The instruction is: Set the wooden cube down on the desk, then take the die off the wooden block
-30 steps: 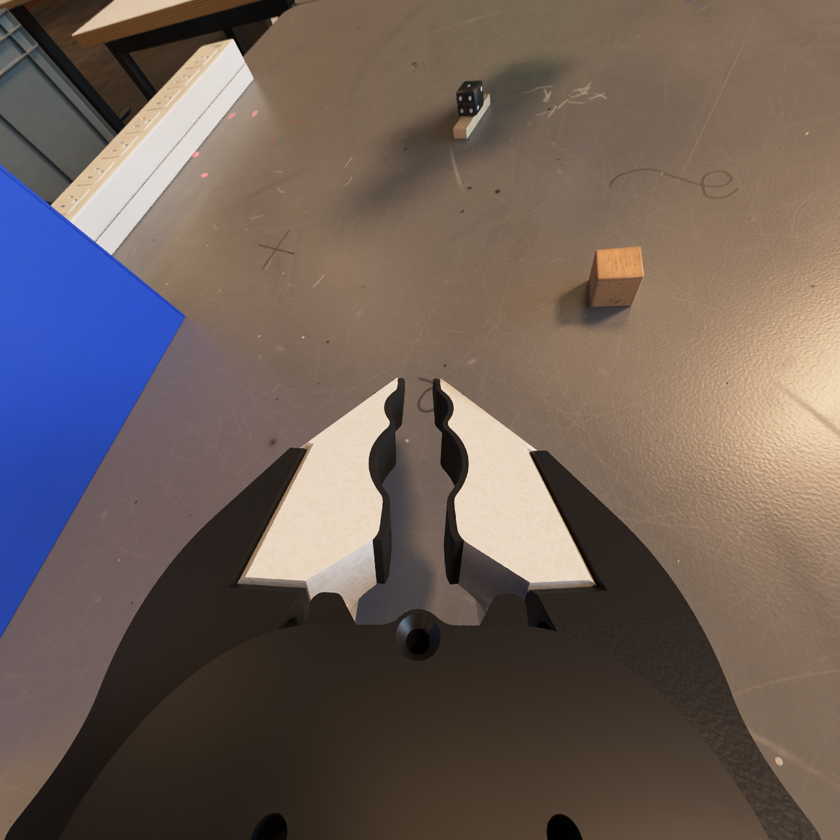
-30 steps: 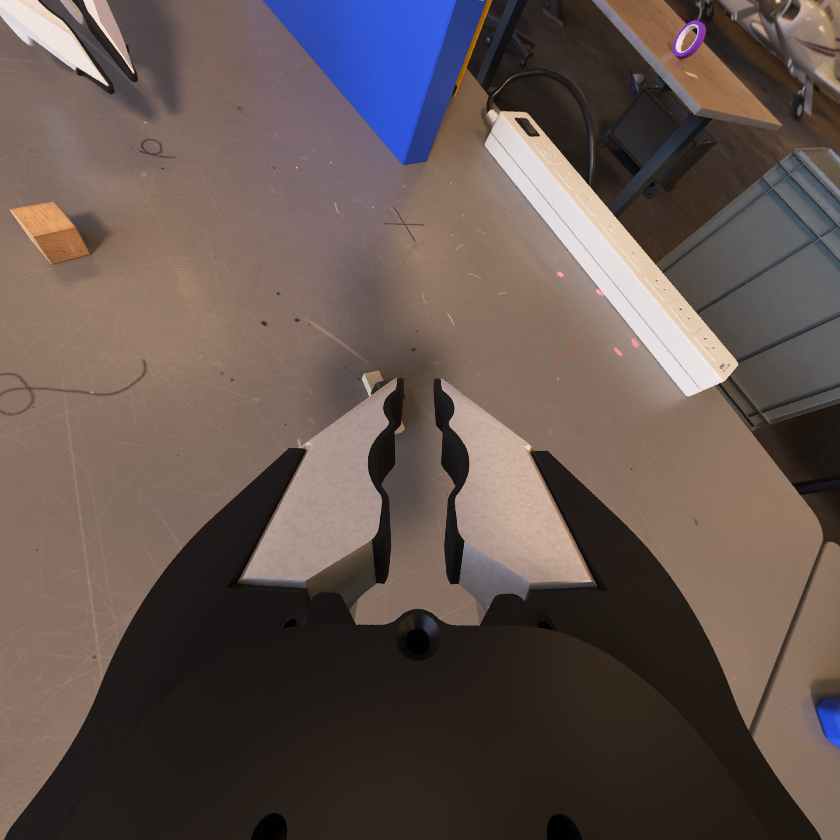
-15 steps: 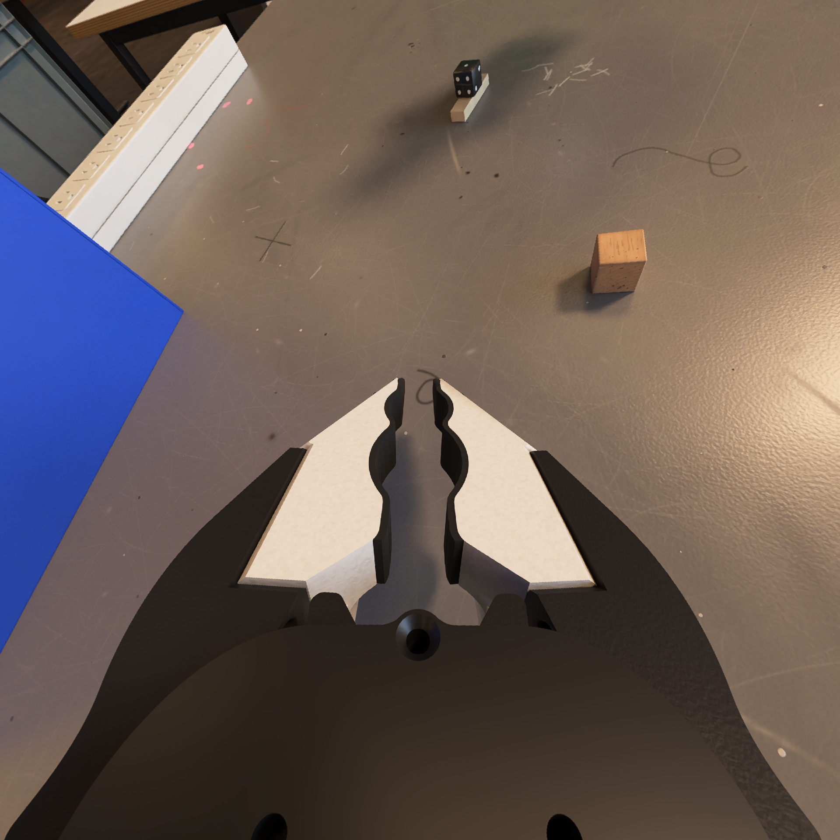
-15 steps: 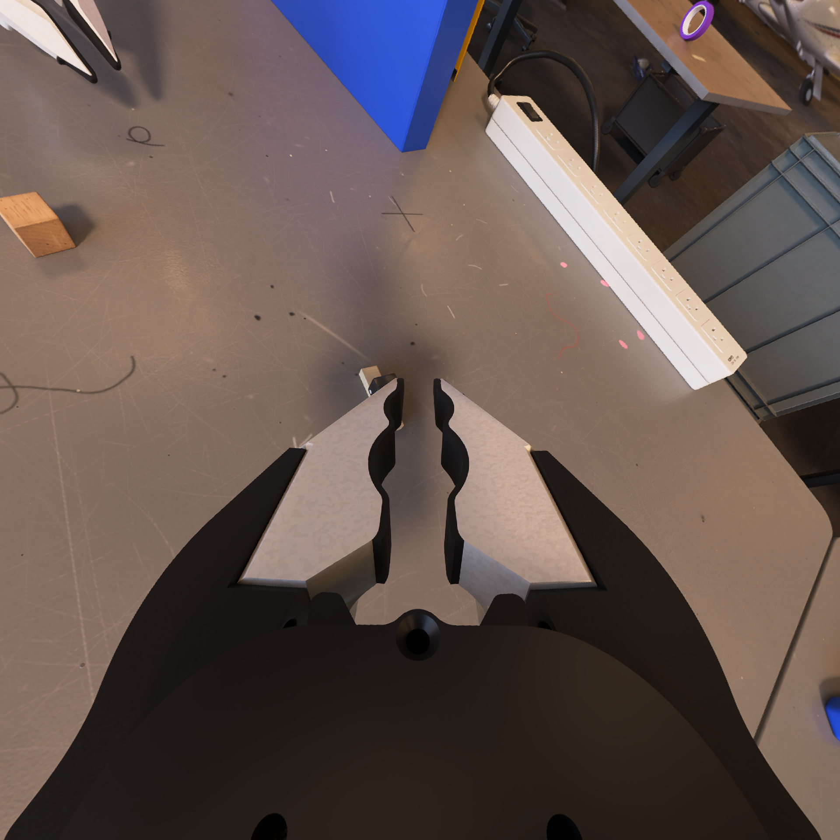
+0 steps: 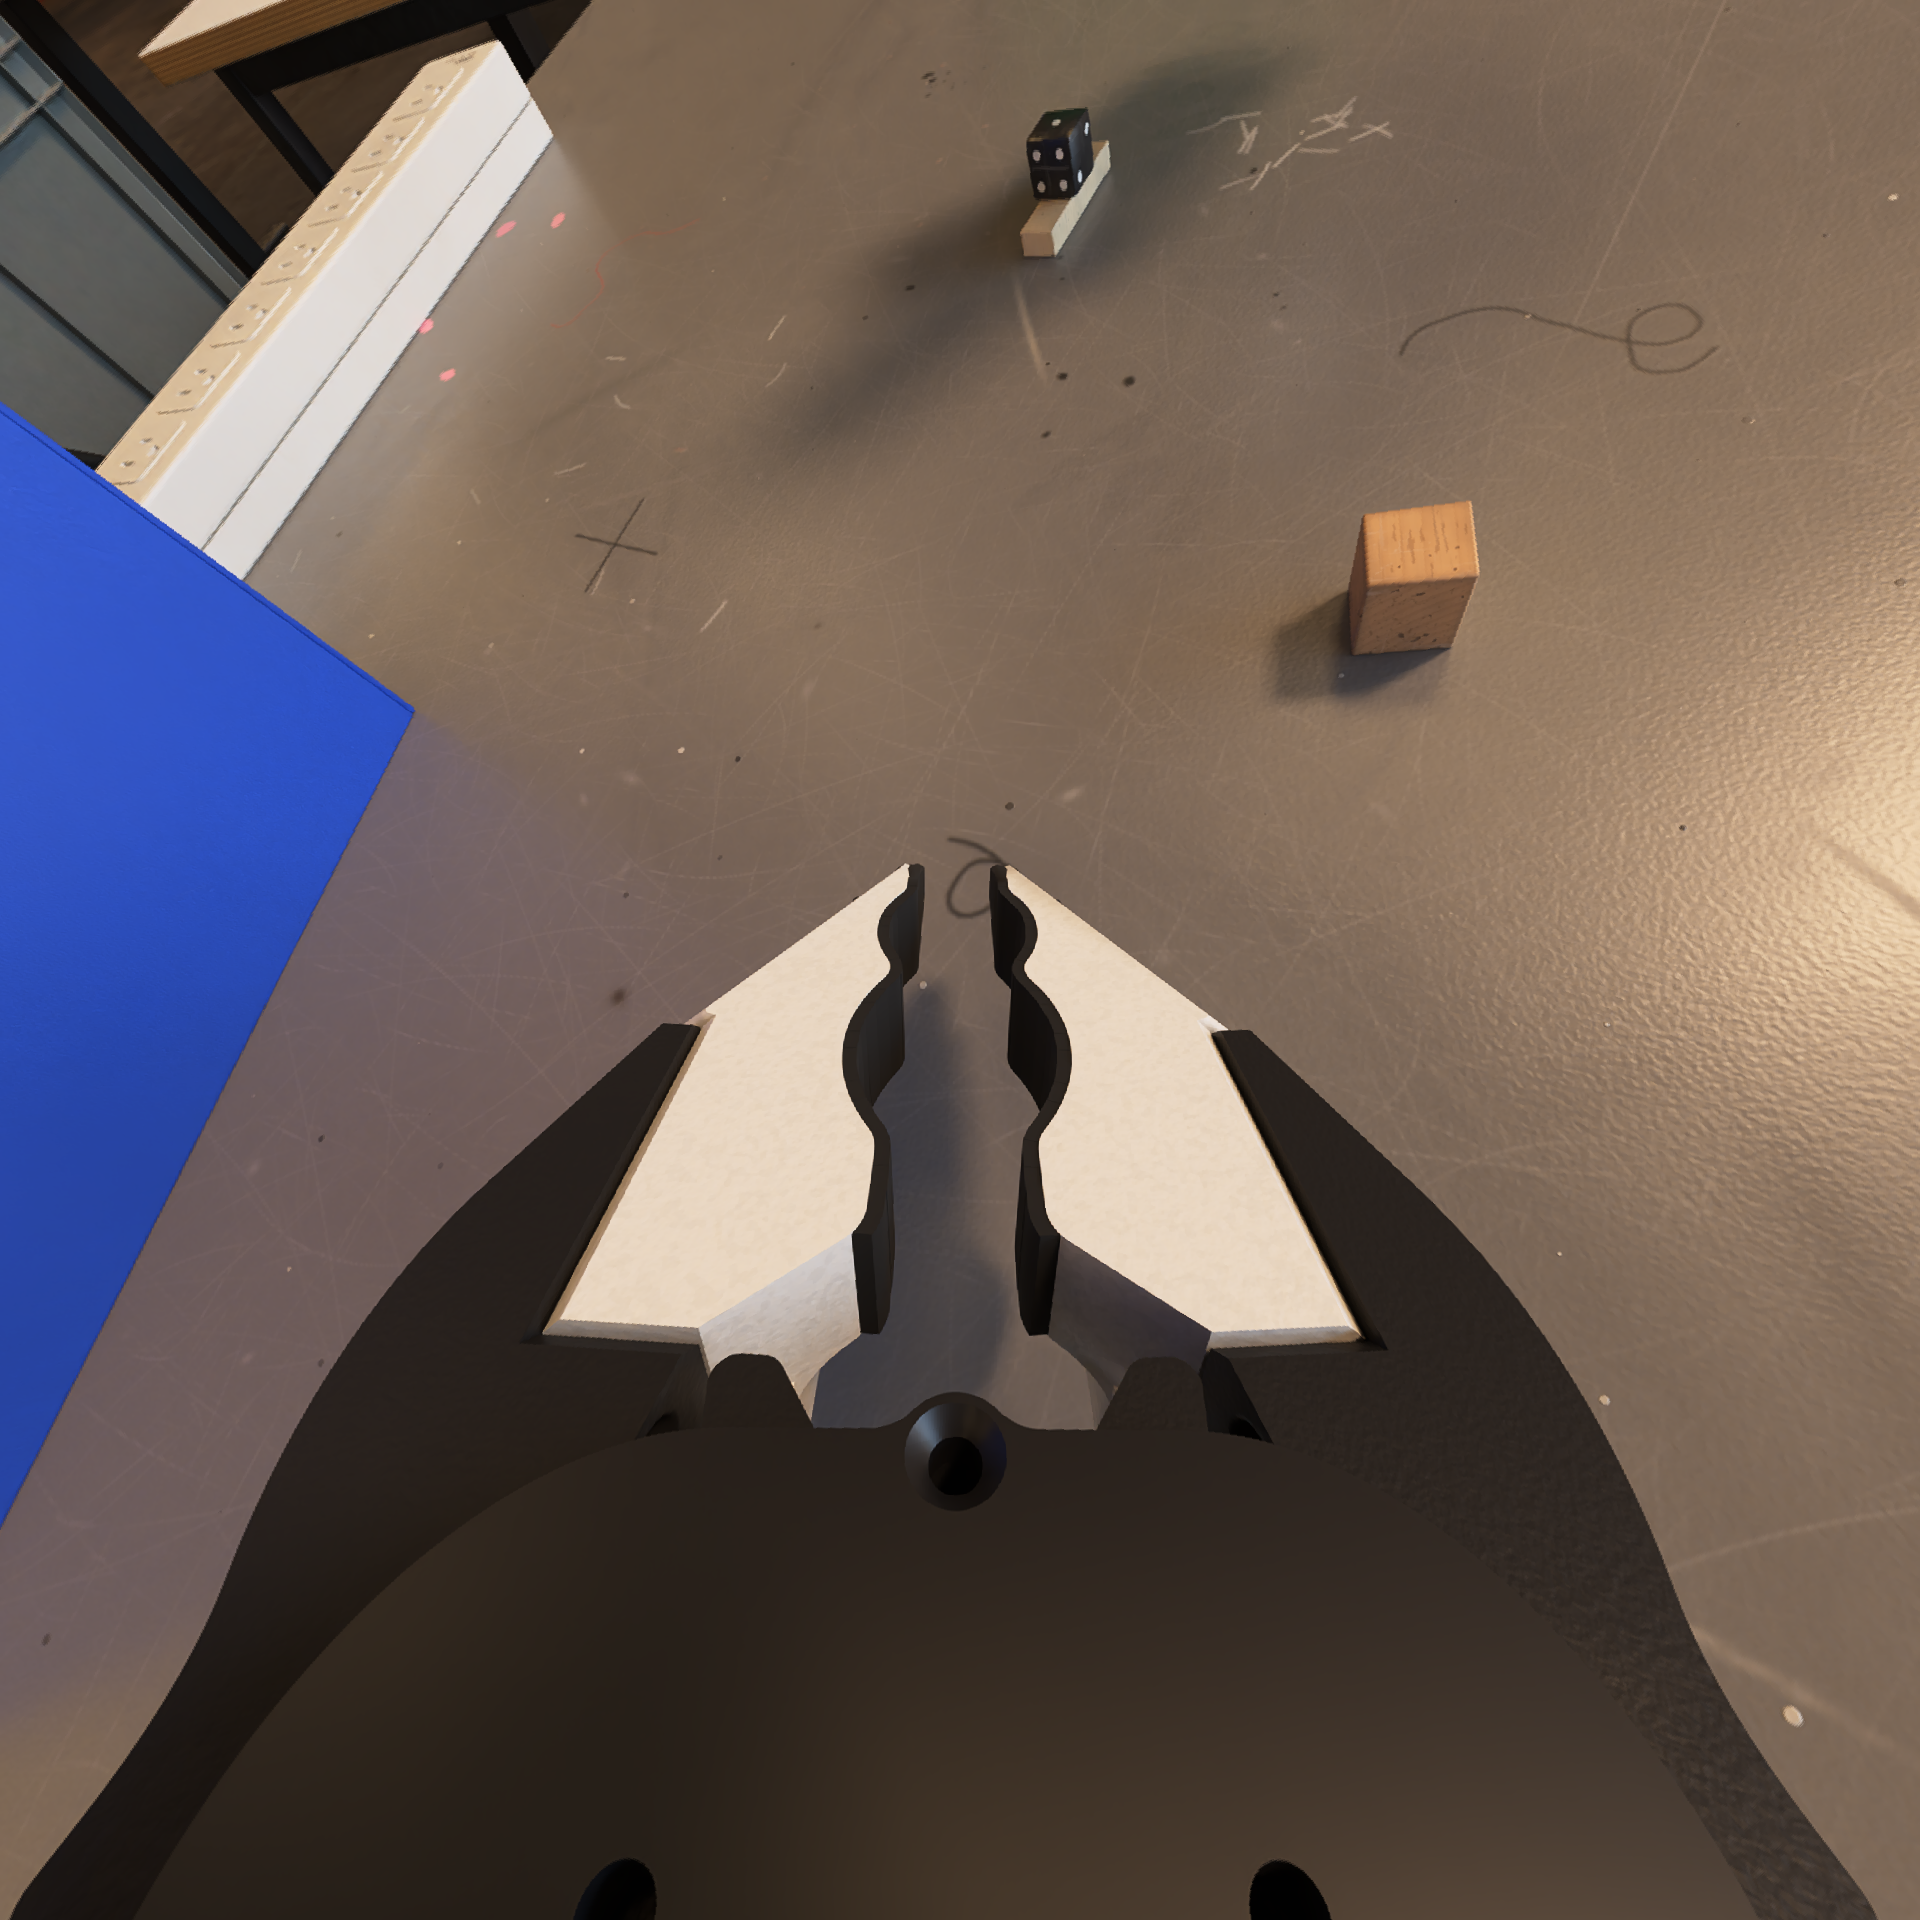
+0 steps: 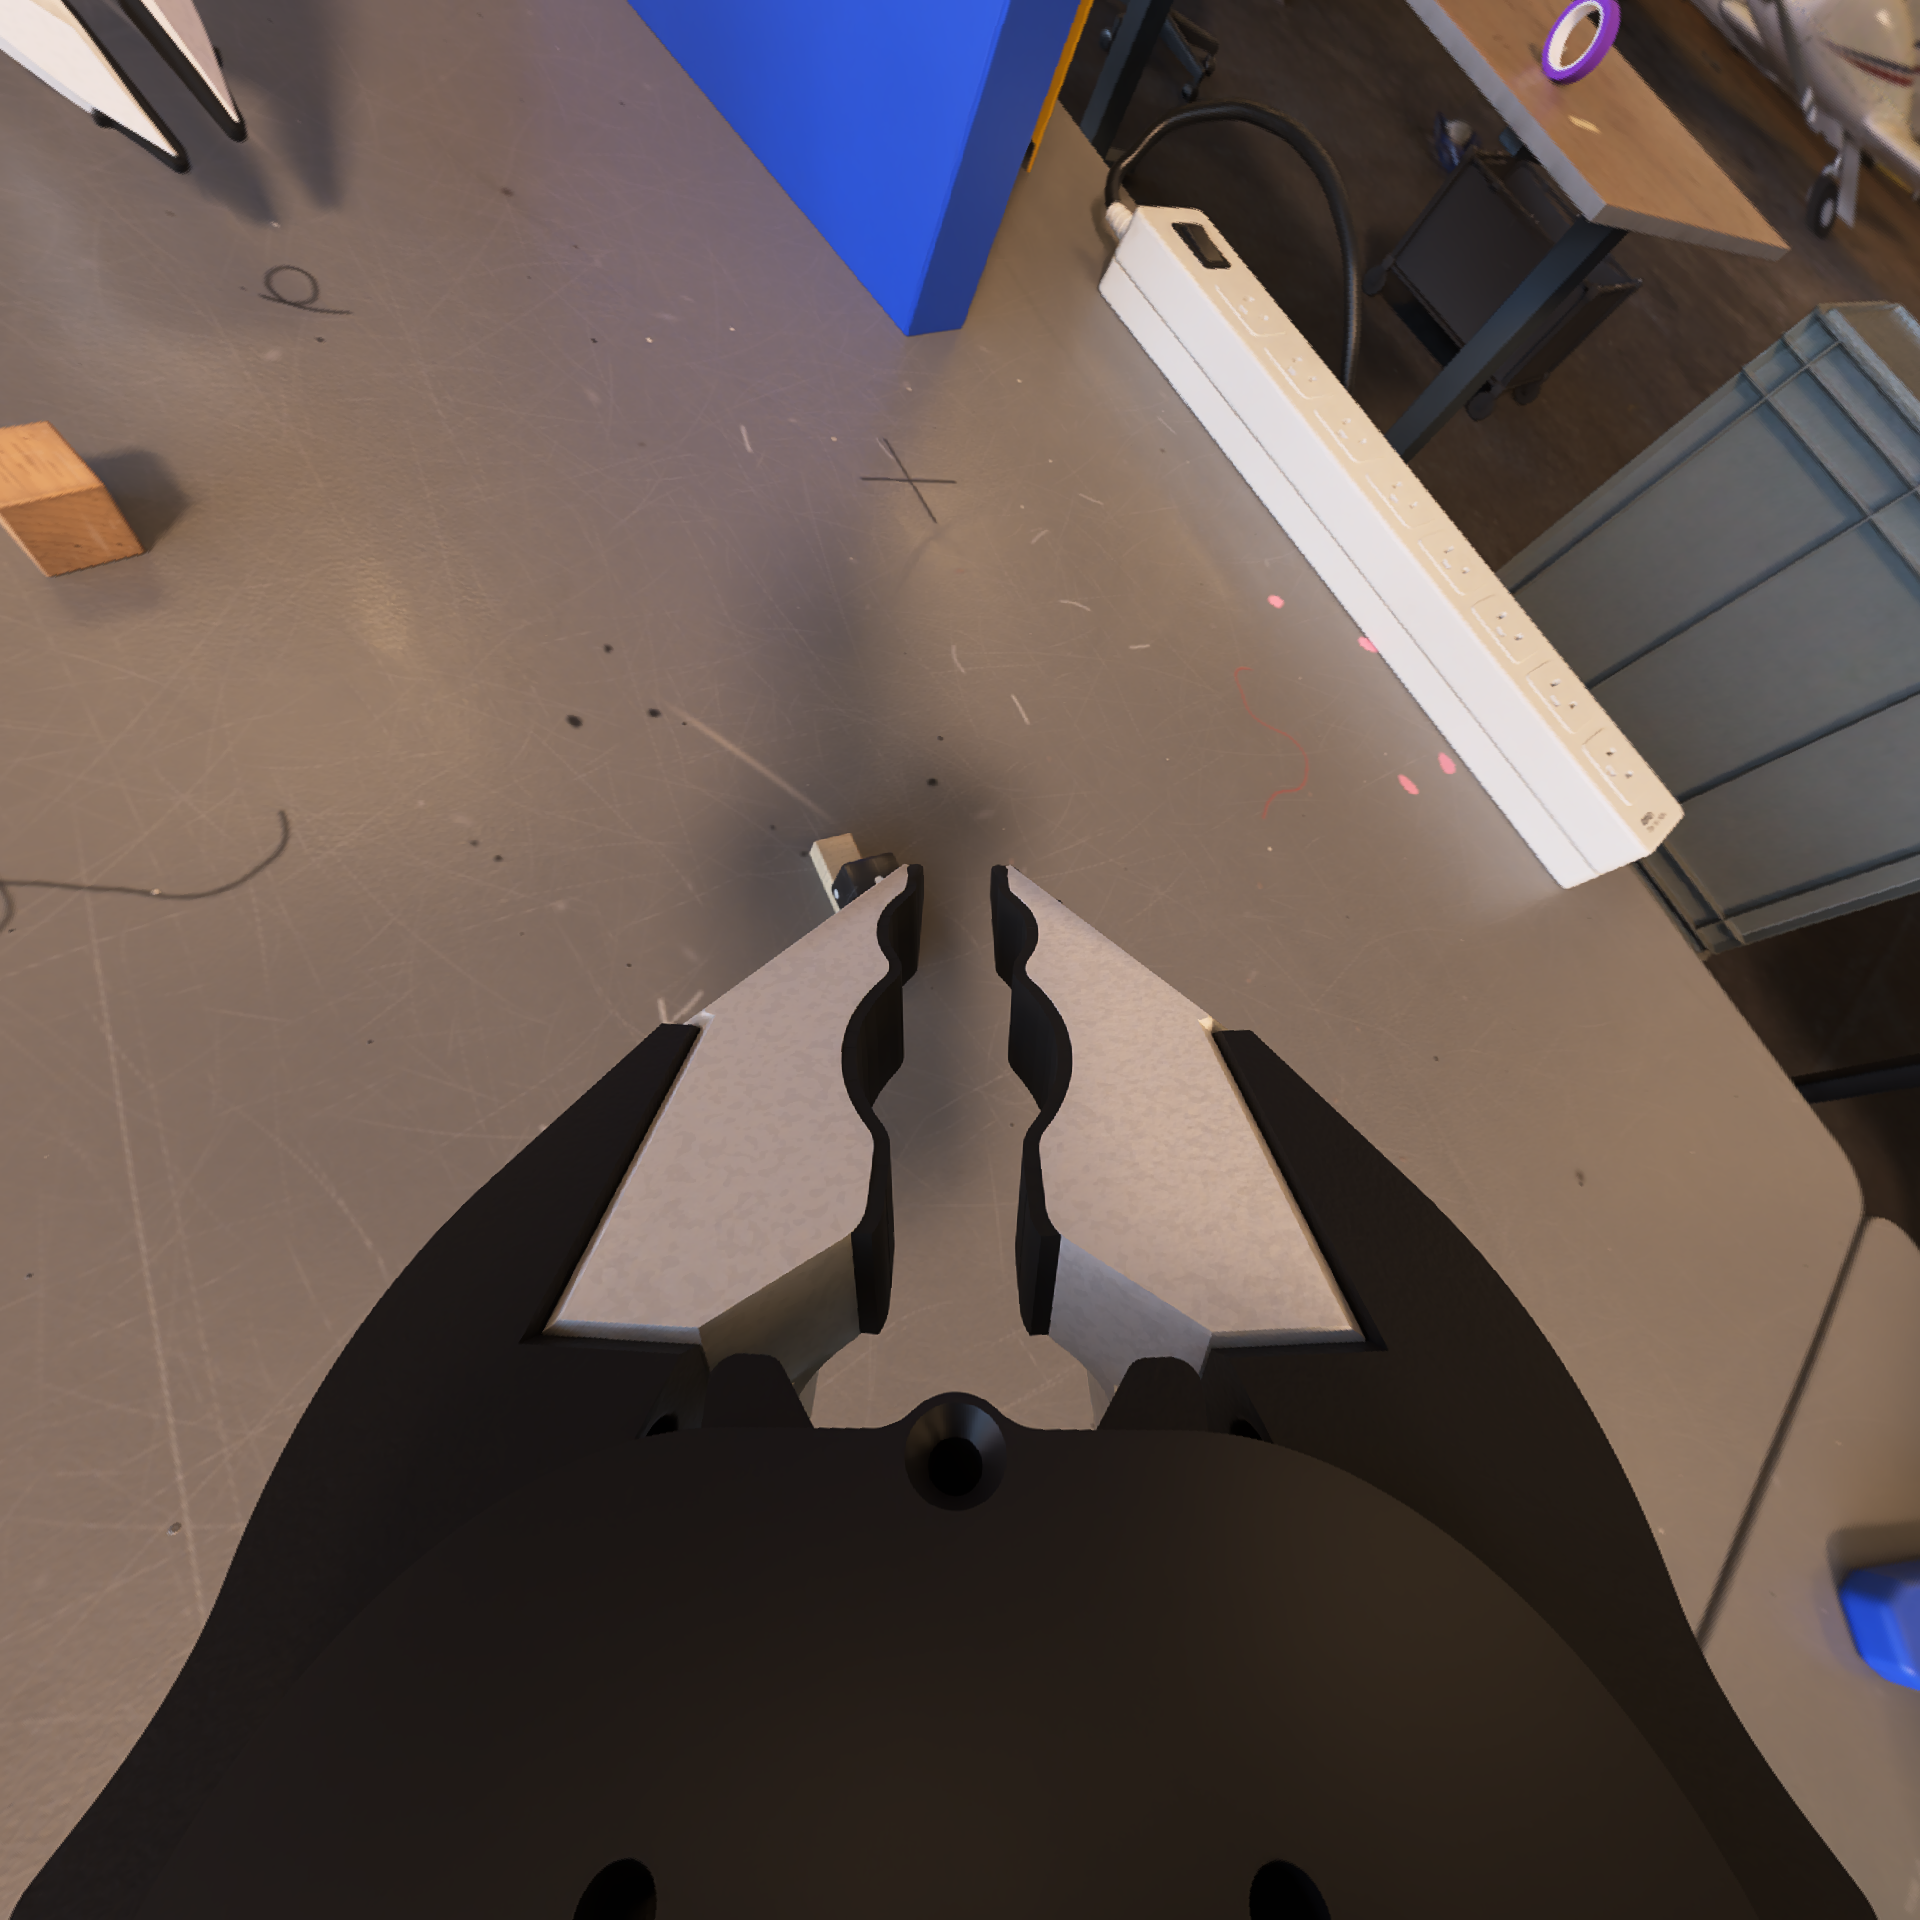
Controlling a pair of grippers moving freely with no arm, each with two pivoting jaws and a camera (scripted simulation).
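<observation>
A black die (image 5: 1058,154) sits on a pale wooden block (image 5: 1065,213) far ahead in the left wrist view. The wooden cube (image 5: 1413,577) stands on the grey desk (image 5: 1143,727), right of my left gripper (image 5: 954,873), which is open with a narrow gap and empty. In the right wrist view my right gripper (image 6: 954,873) is open with a narrow gap and empty. The block (image 6: 834,857) and the die (image 6: 868,871) peek out just beyond its left fingertip, mostly hidden. The cube (image 6: 57,499) lies far left. The left gripper (image 6: 135,73) shows at top left.
A blue box (image 5: 156,831) stands on the desk's left side and shows at the top of the right wrist view (image 6: 883,135). A white power strip (image 6: 1382,520) lies along the desk edge, with a grey crate (image 6: 1766,623) beyond. A blue object (image 6: 1886,1631) sits at the far right.
The left gripper has drawn back a little from the cube and die. The right gripper has edged closer to the block and die. Both keep the same narrow gap.
</observation>
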